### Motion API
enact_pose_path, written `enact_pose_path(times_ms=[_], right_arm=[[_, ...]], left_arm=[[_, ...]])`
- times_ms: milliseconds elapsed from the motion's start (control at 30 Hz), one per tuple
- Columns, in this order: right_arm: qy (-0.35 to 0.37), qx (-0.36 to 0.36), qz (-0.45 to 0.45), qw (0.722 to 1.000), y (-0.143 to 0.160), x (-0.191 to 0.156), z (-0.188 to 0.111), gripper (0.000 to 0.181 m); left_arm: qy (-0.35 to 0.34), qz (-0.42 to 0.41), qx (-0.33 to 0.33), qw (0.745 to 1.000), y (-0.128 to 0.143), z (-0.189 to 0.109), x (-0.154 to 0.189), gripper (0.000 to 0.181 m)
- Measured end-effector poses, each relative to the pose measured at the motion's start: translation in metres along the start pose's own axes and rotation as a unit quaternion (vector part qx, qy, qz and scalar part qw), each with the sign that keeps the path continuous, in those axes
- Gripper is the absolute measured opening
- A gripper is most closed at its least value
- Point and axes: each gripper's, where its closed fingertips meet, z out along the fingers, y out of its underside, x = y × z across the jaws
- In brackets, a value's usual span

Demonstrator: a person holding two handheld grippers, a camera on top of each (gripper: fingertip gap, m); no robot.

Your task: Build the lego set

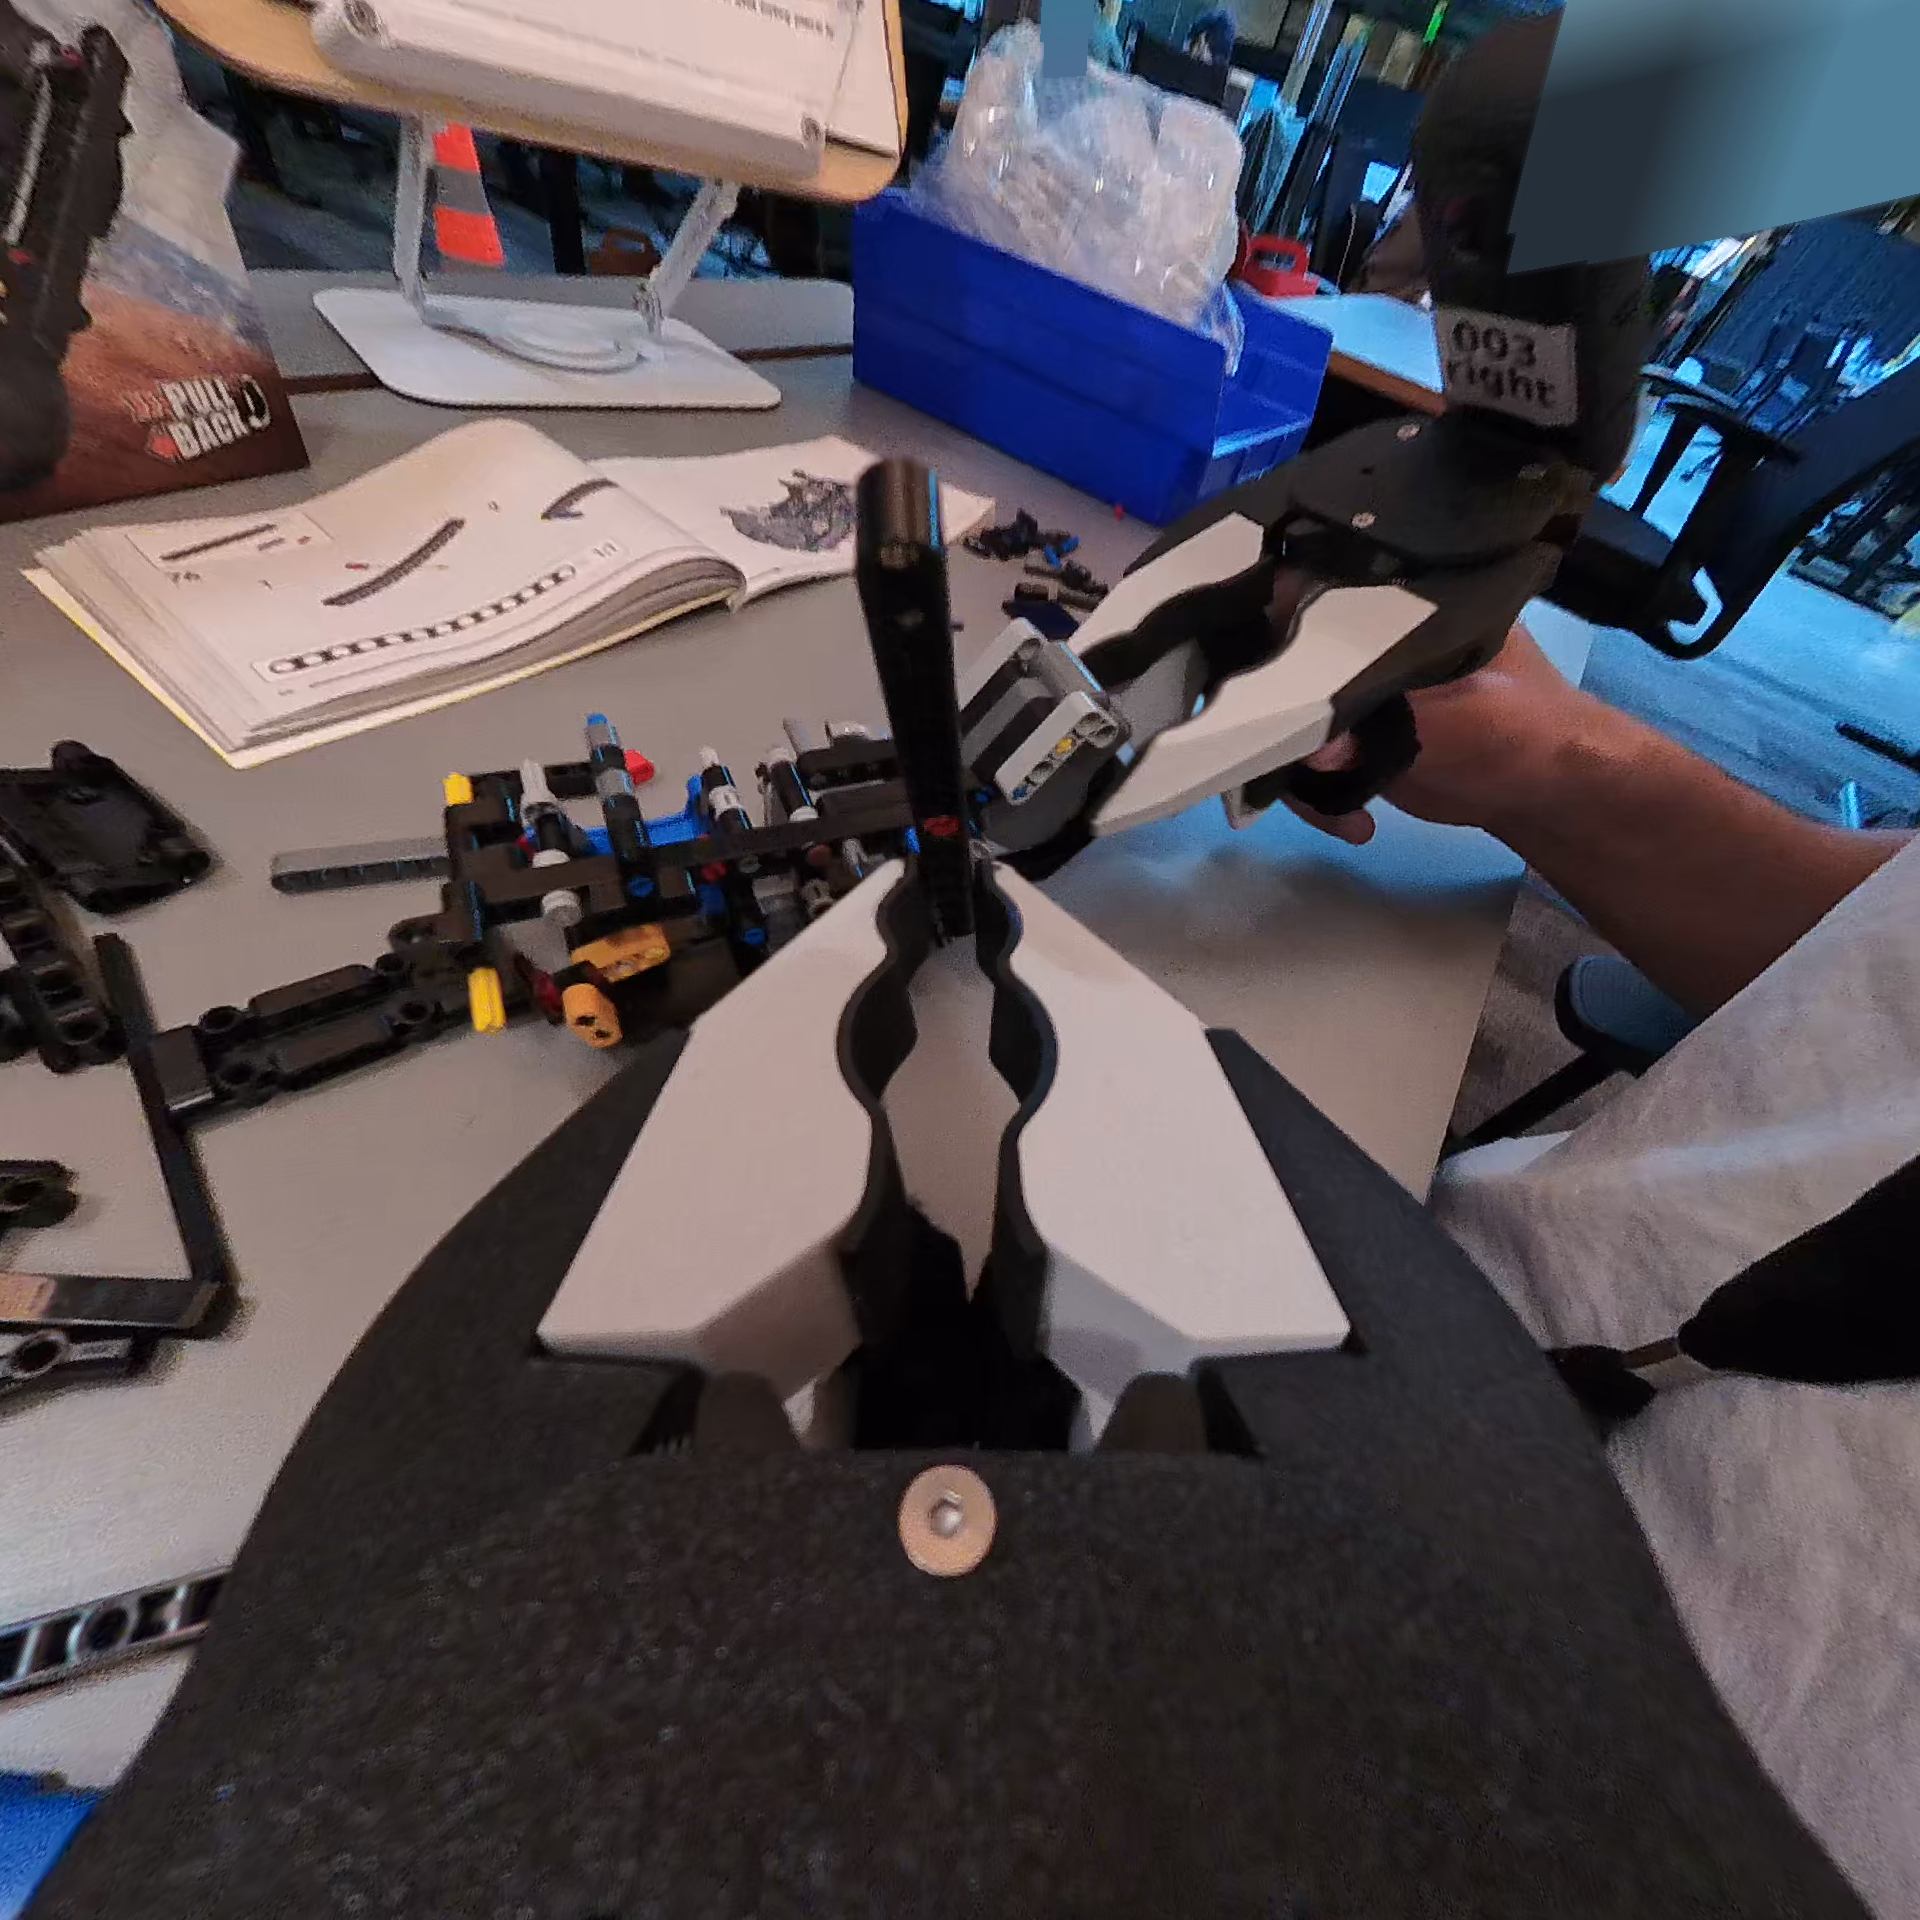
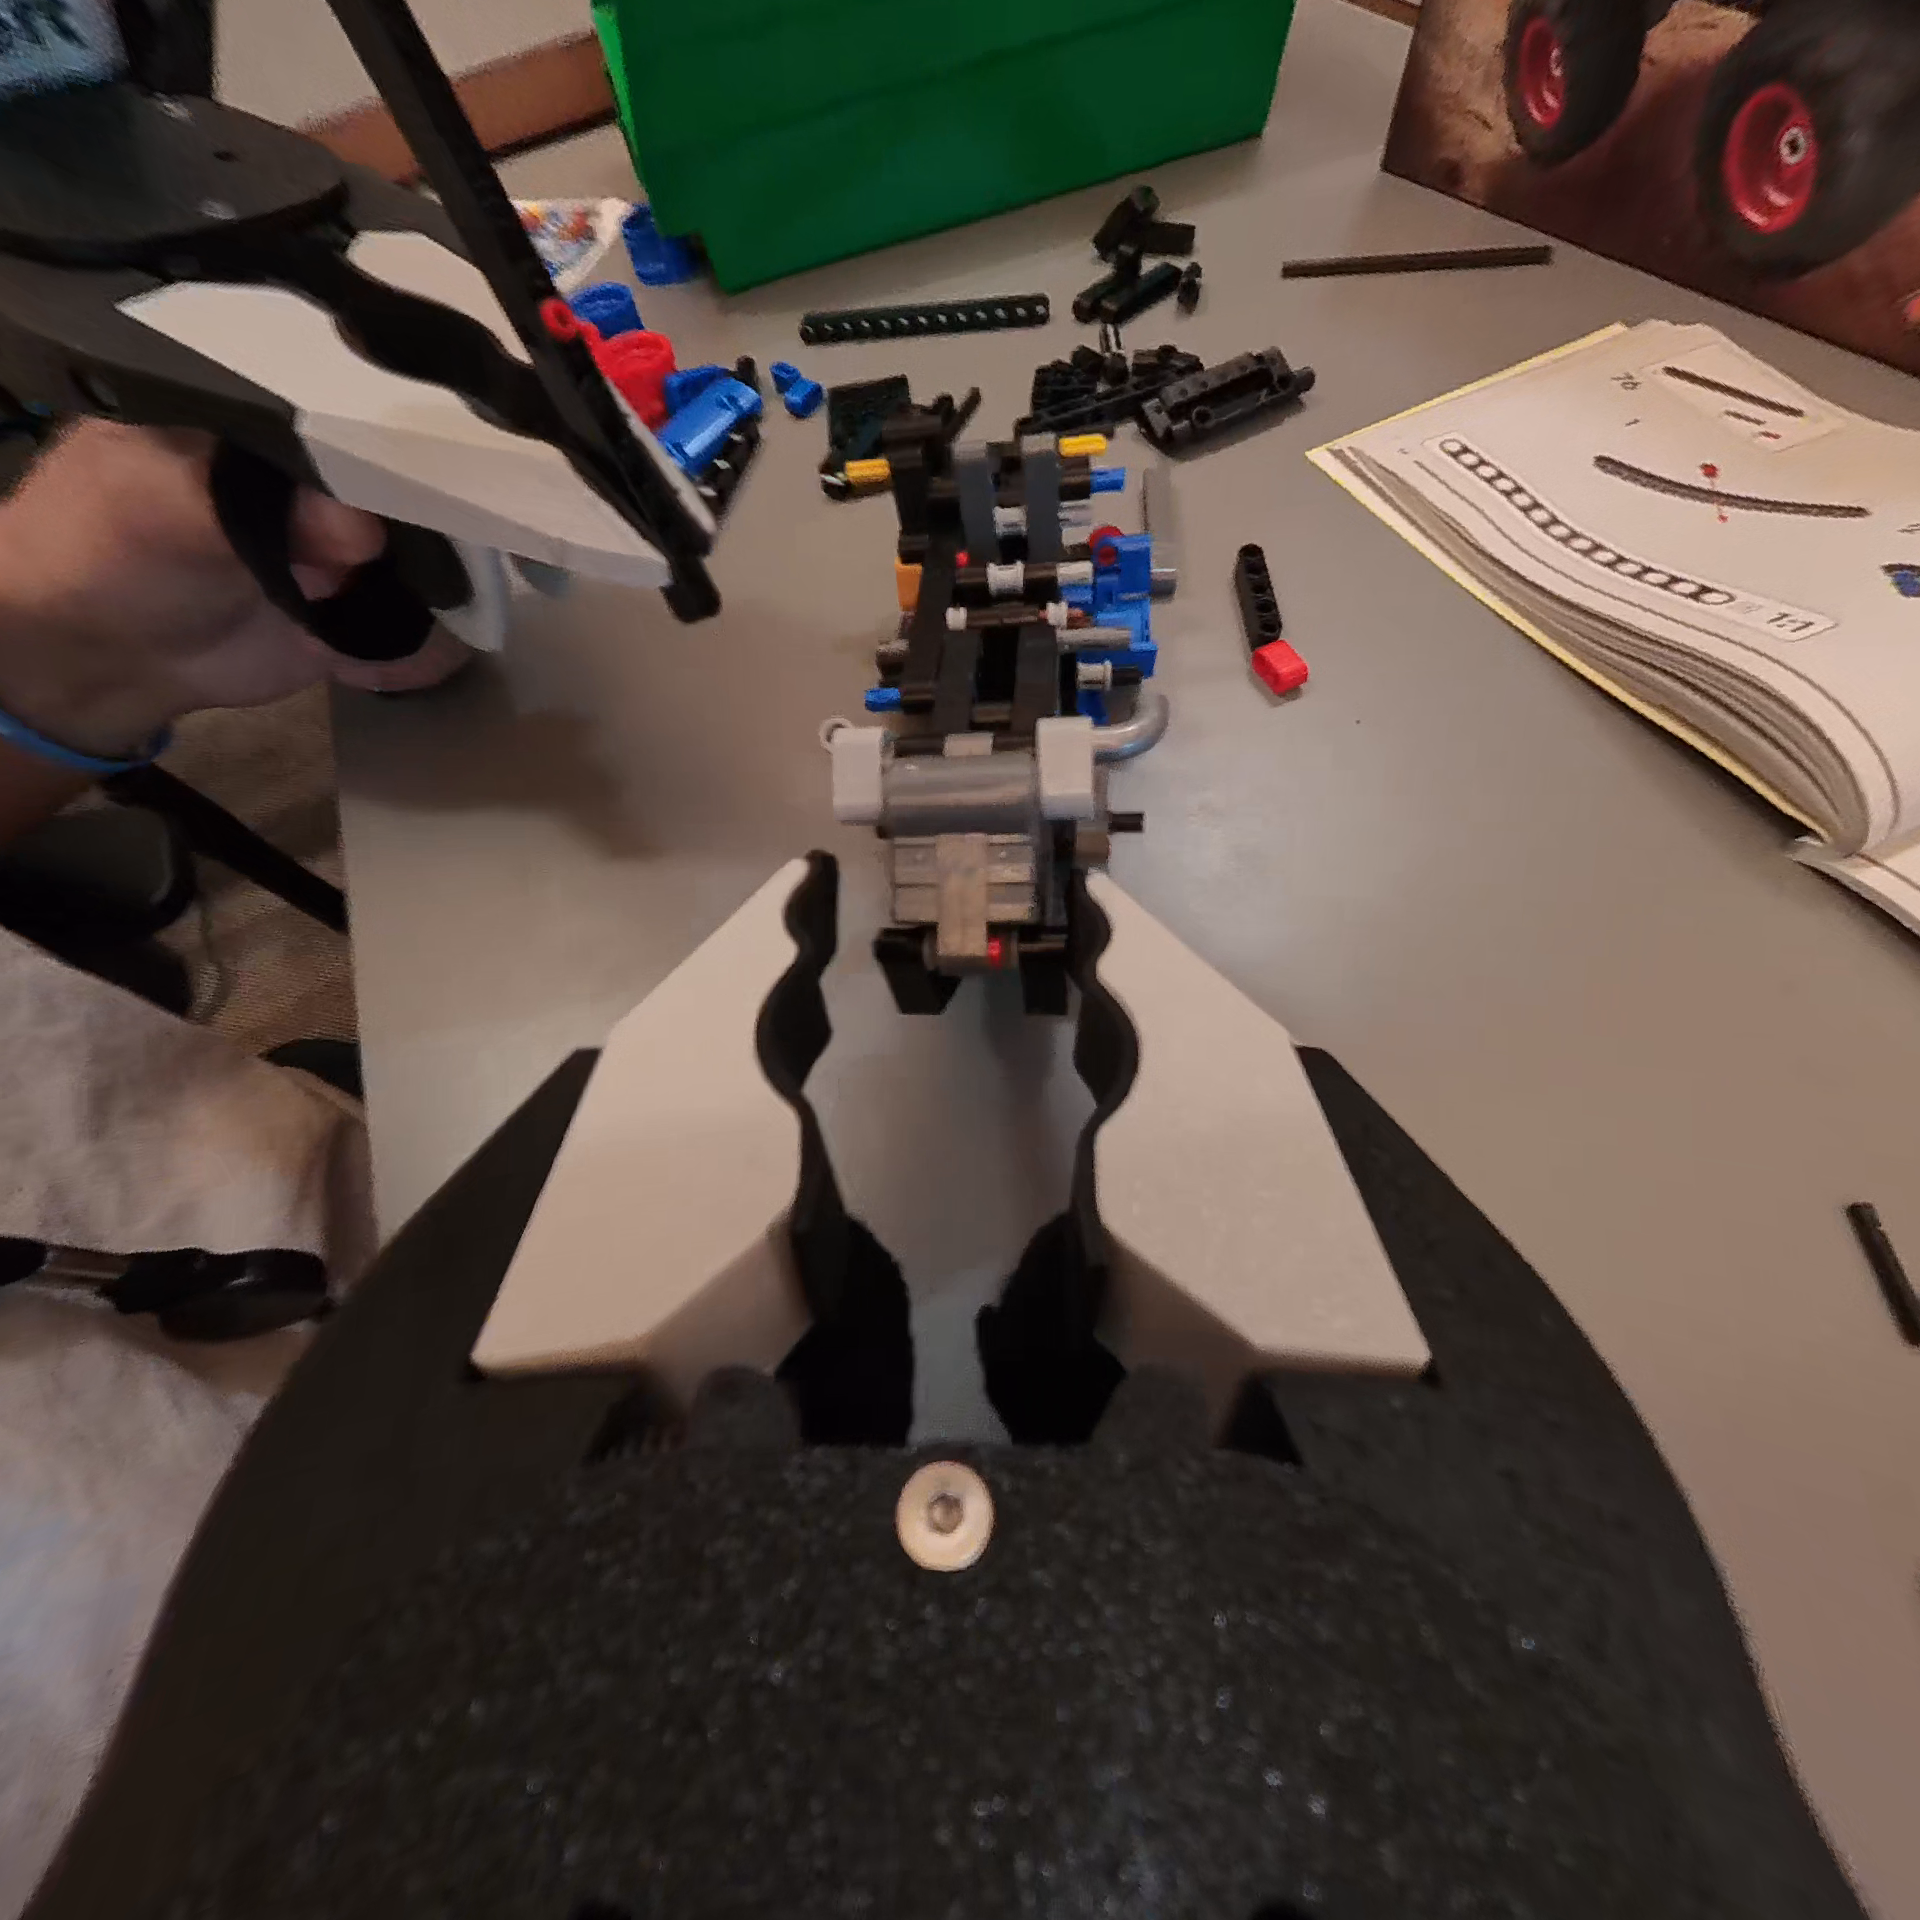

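- Left gripper (image 1: 940, 894): tongs clamped on the lower end of a long black beam (image 1: 909, 665); beam stands upright just above the chassis (image 2: 1013, 644); judged stiff and light, but liable to pivot in a one-end hold.
- Right gripper (image 2: 961, 914): tongs closed around the chassis's grey rear block; chassis lies on the grey table (image 2: 1455, 1039); pinned joints judged fragile, so hold the solid block.
- Beyond the chassis: loose black parts (image 2: 1174, 390); open instruction booklet (image 2: 1662, 582) beside it.

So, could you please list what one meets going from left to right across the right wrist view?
left gripper holding a long black beam → lego chassis, gripped by the right gripper → small black beam with red piece → open instruction booklet
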Motion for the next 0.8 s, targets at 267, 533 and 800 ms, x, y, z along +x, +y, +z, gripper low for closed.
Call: enact_pose_path(times_ms=[267, 533, 800], right_arm=[[0.048, 0.068, 0.017, 0.996, -0.019, 0.057, -0.059, 0.053], [0.130, 0.103, 0.006, 0.986, -0.018, 0.117, -0.072, 0.051], [0.096, 0.172, -0.053, 0.979, -0.059, 0.079, -0.066, 0.046]], left_arm=[[0.020, -0.025, 0.034, 0.999, -0.020, 0.001, -0.014, 0.005], [0.043, -0.095, 0.054, 0.993, -0.069, 0.018, -0.038, 0.006], [0.146, -0.283, 0.111, 0.942, -0.111, 0.052, -0.030, 0.006]])
